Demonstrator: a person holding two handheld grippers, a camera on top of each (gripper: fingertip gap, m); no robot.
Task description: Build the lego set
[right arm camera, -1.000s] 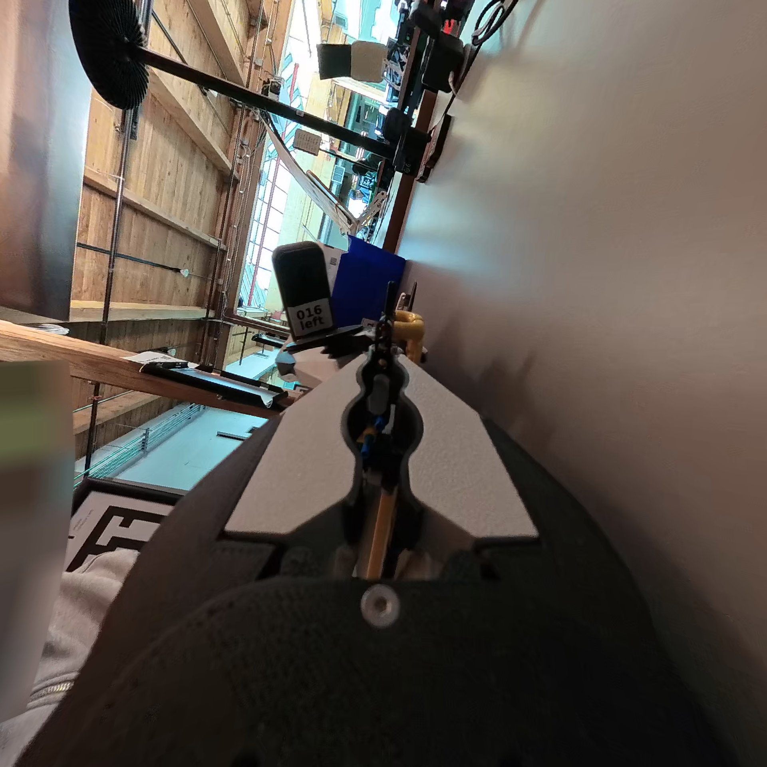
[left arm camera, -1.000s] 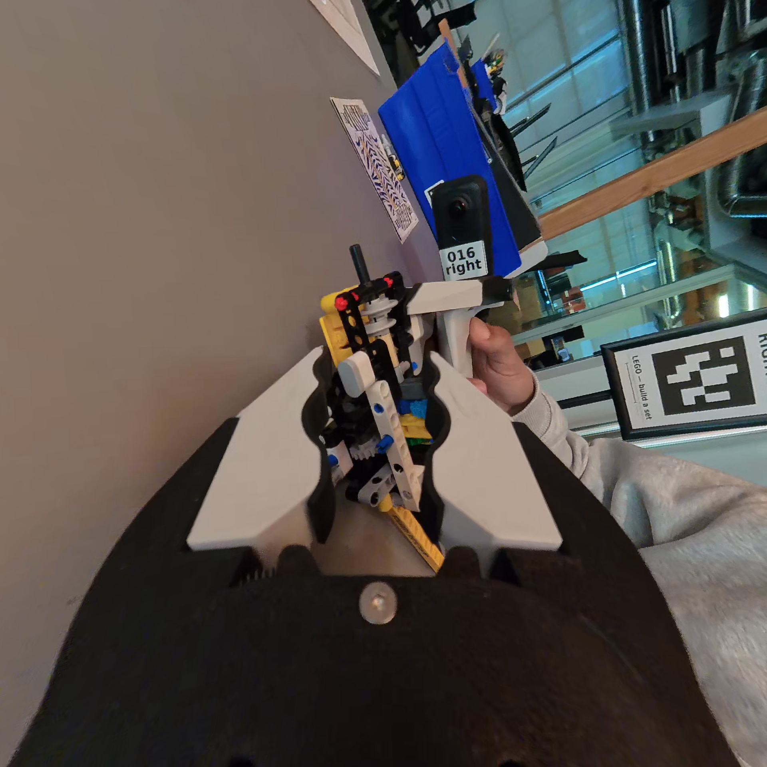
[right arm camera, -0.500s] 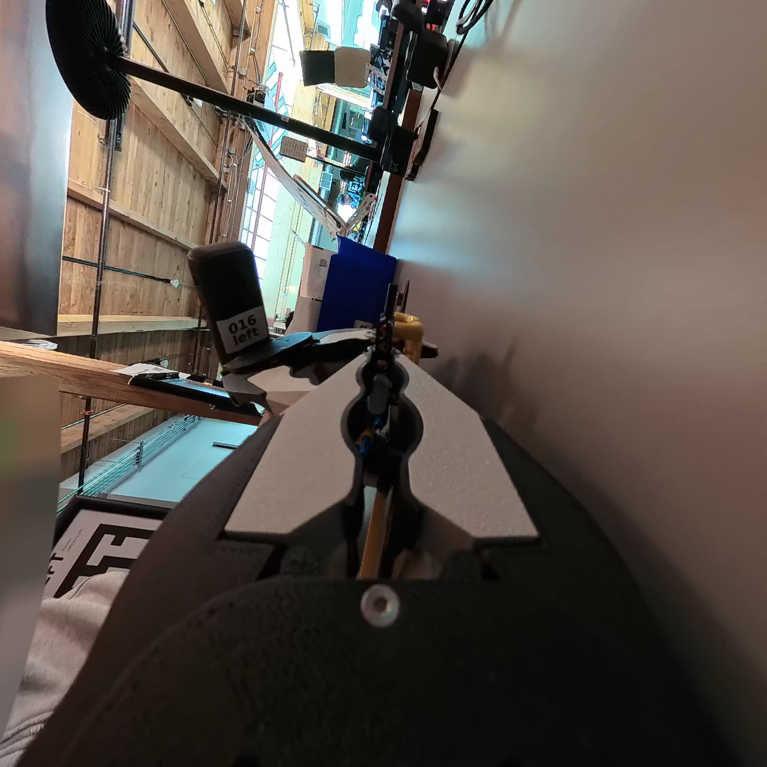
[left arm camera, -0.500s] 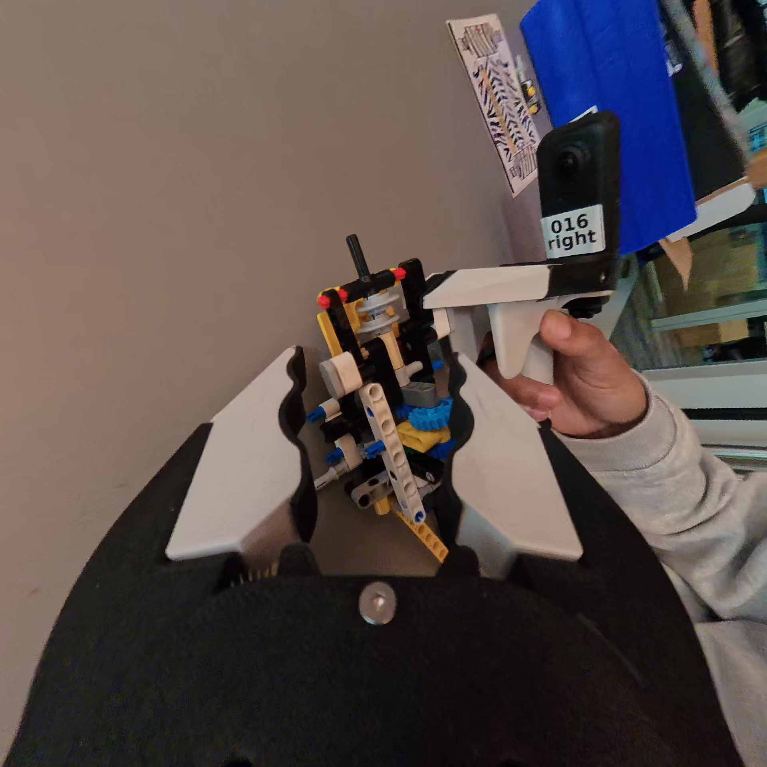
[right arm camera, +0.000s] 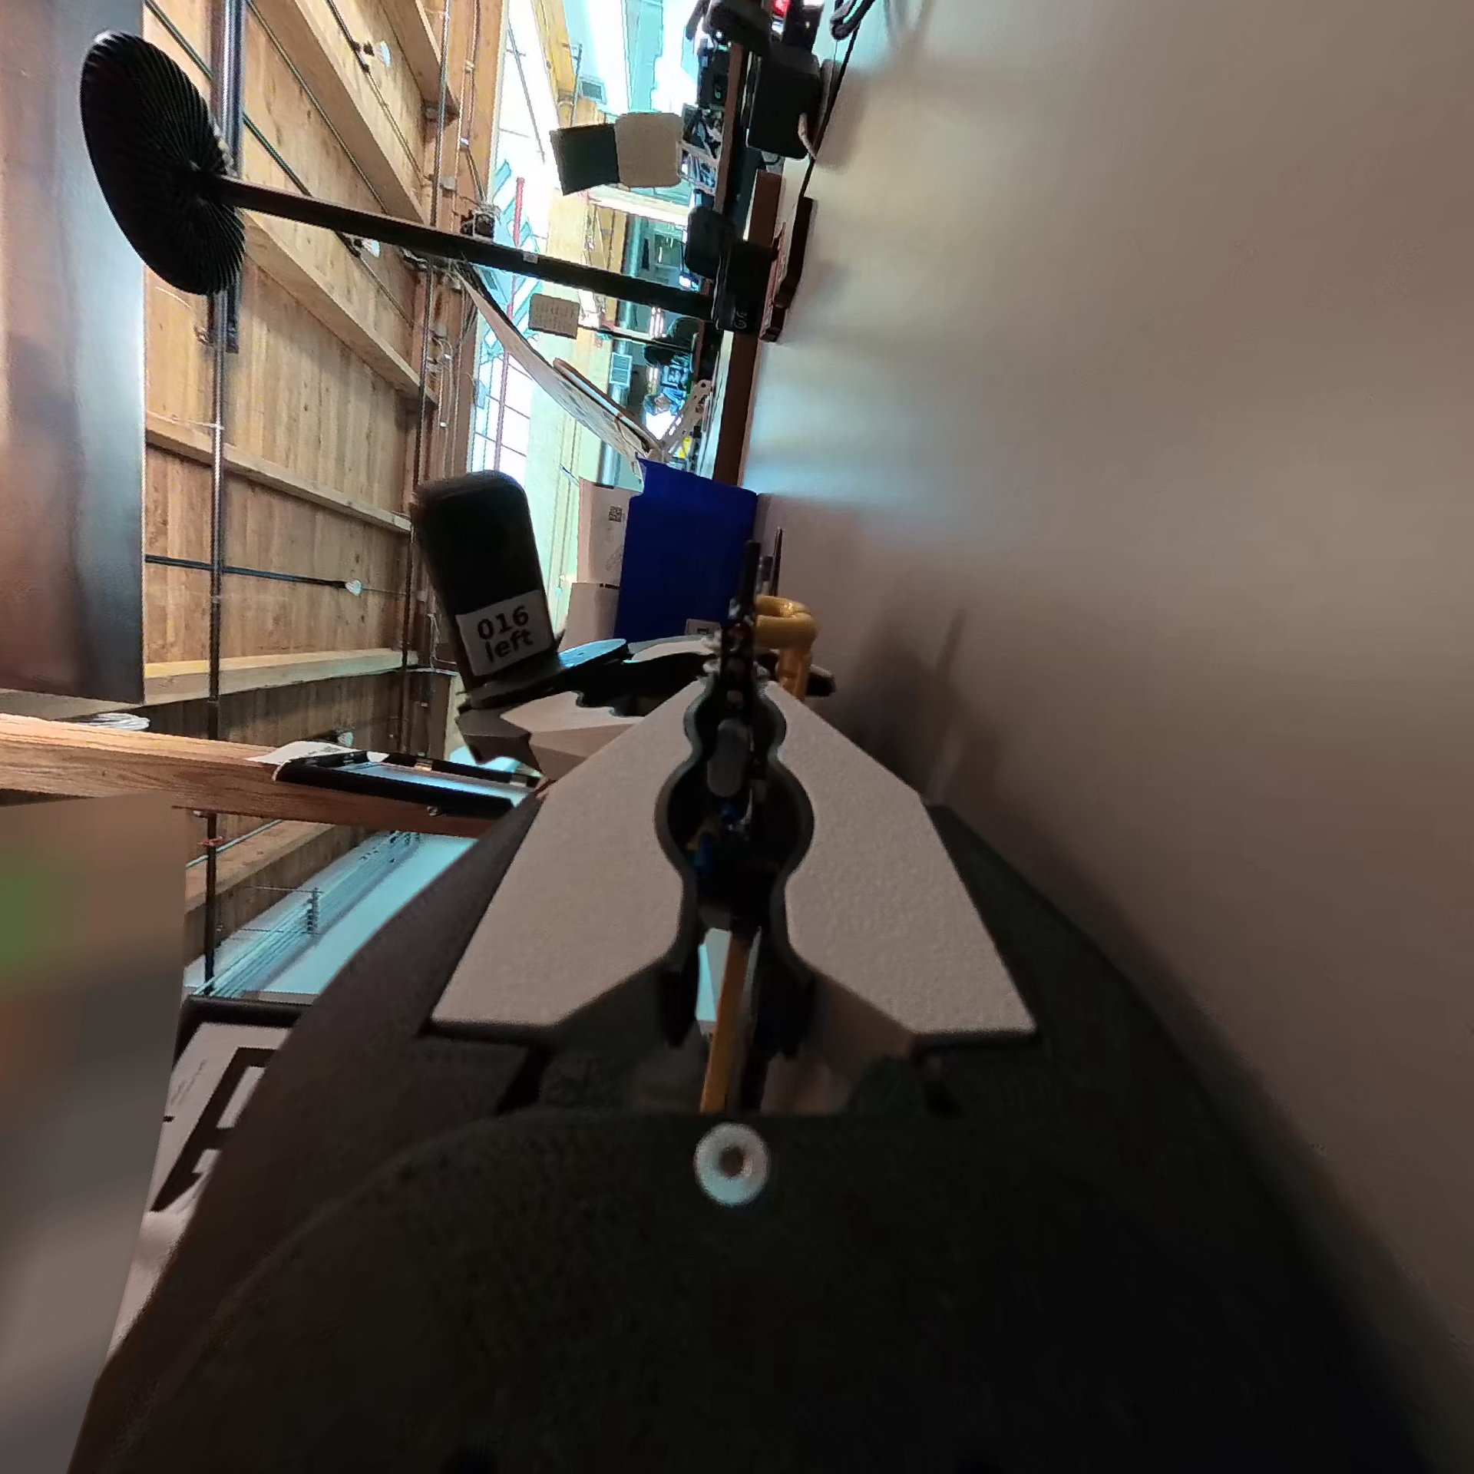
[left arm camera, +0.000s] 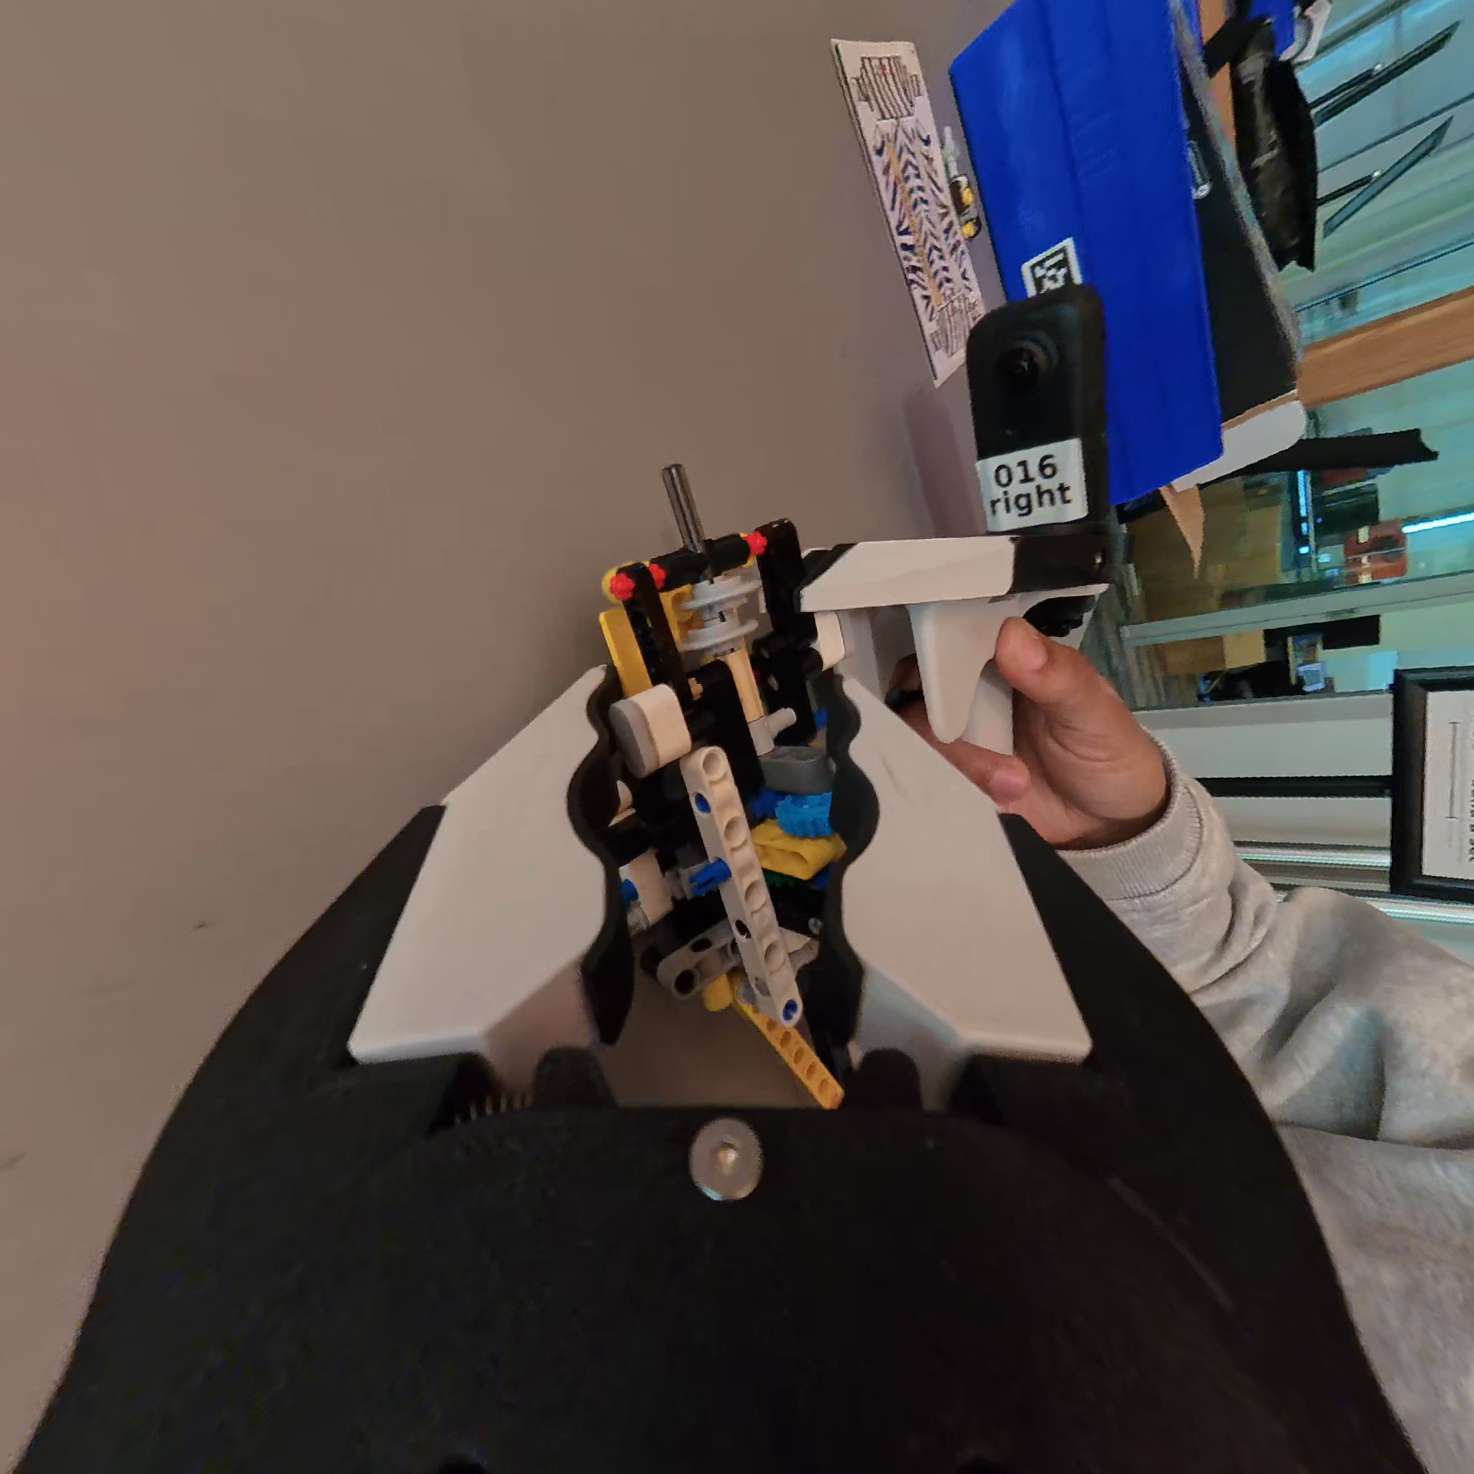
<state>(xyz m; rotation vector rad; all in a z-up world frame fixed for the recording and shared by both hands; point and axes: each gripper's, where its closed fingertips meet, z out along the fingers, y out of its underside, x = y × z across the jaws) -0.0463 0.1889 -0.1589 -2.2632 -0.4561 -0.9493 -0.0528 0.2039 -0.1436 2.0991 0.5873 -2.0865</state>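
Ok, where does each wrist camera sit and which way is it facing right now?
Left wrist view: sits behind the left tool, facing the lego model against the grey table; the person's hand shows.
Right wrist view: sits behind the right tool, looking edge-on along the lego model it clamps.
Shared: model, blue folder, each other's tool.

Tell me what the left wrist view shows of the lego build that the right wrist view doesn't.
Left wrist only: the lego model broadside, with its white holed beam, blue gears and red pins, plus the hand holding the right gripper's handle.

Right wrist only: the model edge-on, a thin sliver clamped in the right gripper.

Both: the model, its black axle on top, the blue folder.
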